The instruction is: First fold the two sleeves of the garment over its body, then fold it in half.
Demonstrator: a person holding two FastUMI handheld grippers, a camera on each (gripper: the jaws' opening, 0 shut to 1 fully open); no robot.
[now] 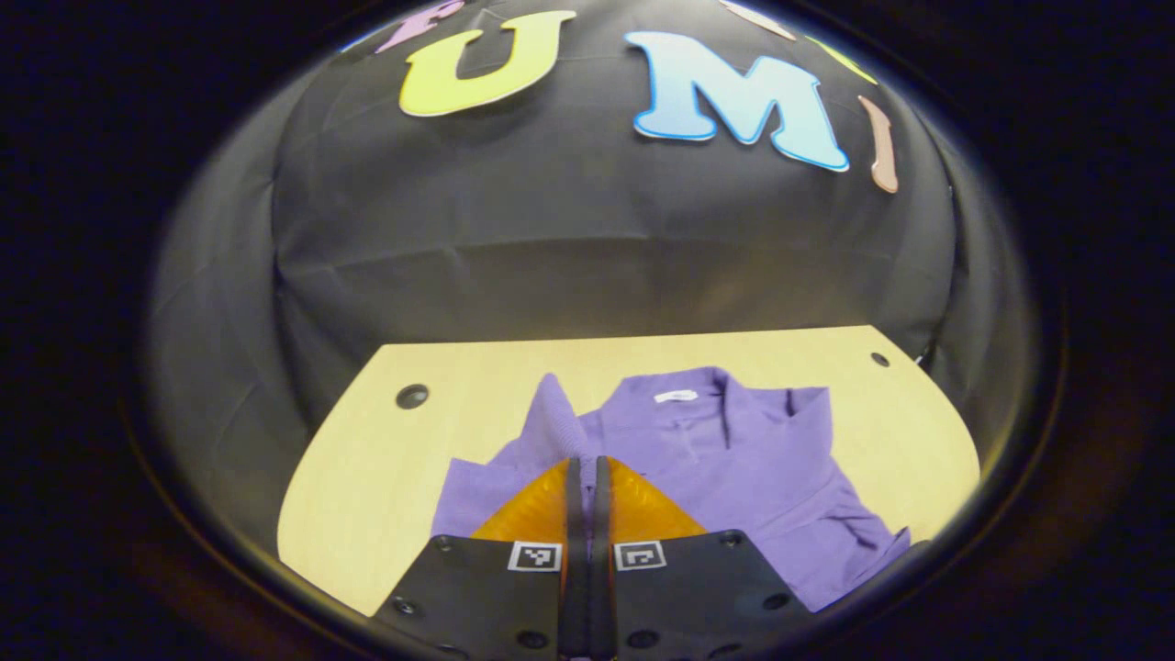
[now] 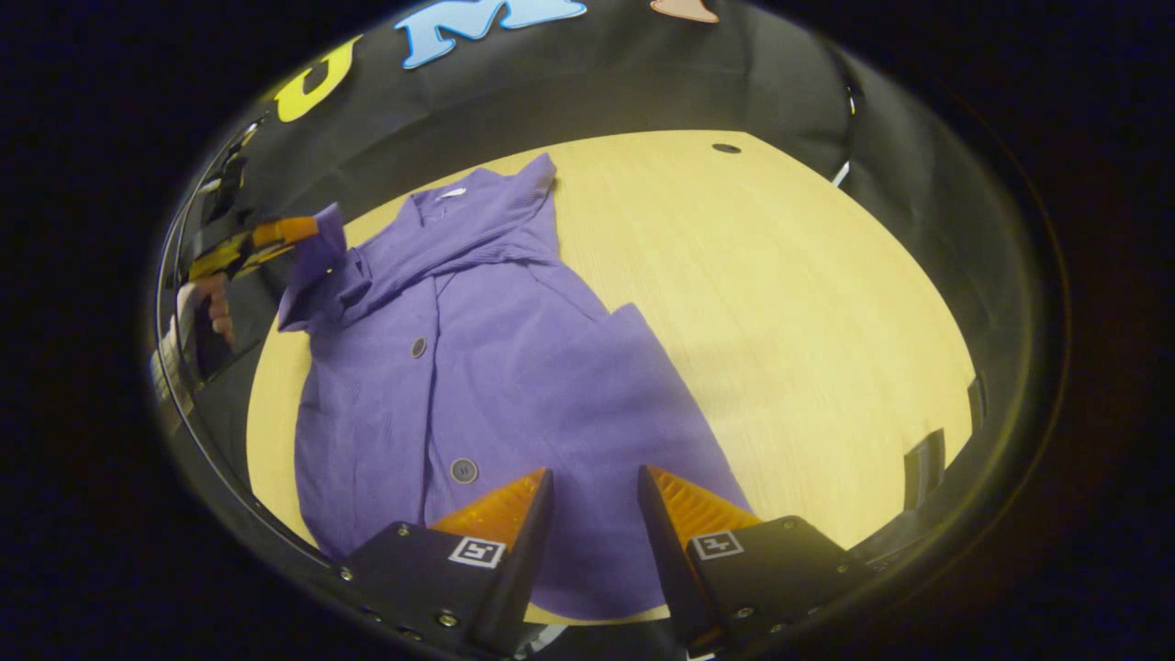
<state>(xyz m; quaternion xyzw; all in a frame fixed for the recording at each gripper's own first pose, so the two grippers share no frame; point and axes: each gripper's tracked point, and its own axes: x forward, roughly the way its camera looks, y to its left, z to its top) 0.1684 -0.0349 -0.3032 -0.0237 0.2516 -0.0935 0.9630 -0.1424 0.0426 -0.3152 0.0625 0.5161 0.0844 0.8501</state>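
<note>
Left hand-held gripper (image 1: 587, 464), bottom centre of the left gripper view: fingers pressed together, a raised fold of purple cloth rising right at their tips; this looks like the sleeve (image 1: 549, 424), pinched between them. Purple garment (image 1: 734, 459) lies behind it on the pale wooden tabletop (image 1: 367, 459), lower centre to lower right of frame, collar toward the far edge with a small white tag at the neck. Its right part is rumpled, folds running to the lower right. Dark round hole in the tabletop at left, another at the far right corner. Right gripper view: right hand-held gripper (image 2: 595, 477) at bottom centre, fingers apart, nothing between them, hanging above the garment (image 2: 496, 367) near its lower end. Garment spreads from lower centre up to upper left, two dark buttons showing on the front. Bare tabletop (image 2: 780, 303) fills the right half. At far left, the left hand-held gripper (image 2: 307, 227) holds the lifted sleeve (image 2: 317, 252) off the tabletop; a person's hand (image 2: 211, 308) grips it.
</note>
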